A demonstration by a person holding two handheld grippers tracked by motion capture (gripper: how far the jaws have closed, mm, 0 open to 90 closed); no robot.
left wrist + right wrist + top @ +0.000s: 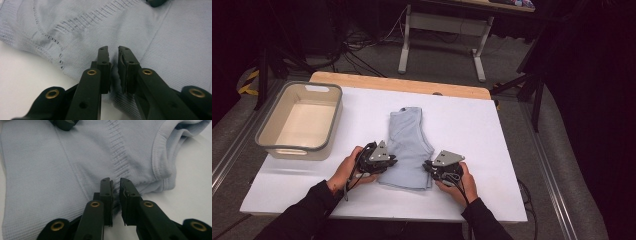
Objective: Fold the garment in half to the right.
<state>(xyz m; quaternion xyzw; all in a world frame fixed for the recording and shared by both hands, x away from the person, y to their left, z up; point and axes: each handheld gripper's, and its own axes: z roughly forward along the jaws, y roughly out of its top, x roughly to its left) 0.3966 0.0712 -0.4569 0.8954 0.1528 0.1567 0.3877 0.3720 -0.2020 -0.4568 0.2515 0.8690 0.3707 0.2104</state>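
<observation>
White worktop carries a folded shirt (408, 147) lying lengthwise toward the far edge, its near end pinched from either side by the left gripper (388, 161) and right gripper (430, 167).

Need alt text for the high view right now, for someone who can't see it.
A person's two hands each hold a gripper at the near edge of a folded pale blue garment on a white table, the left gripper at its left side and the right gripper at its right. An empty beige bin sits at the table's left.
</observation>
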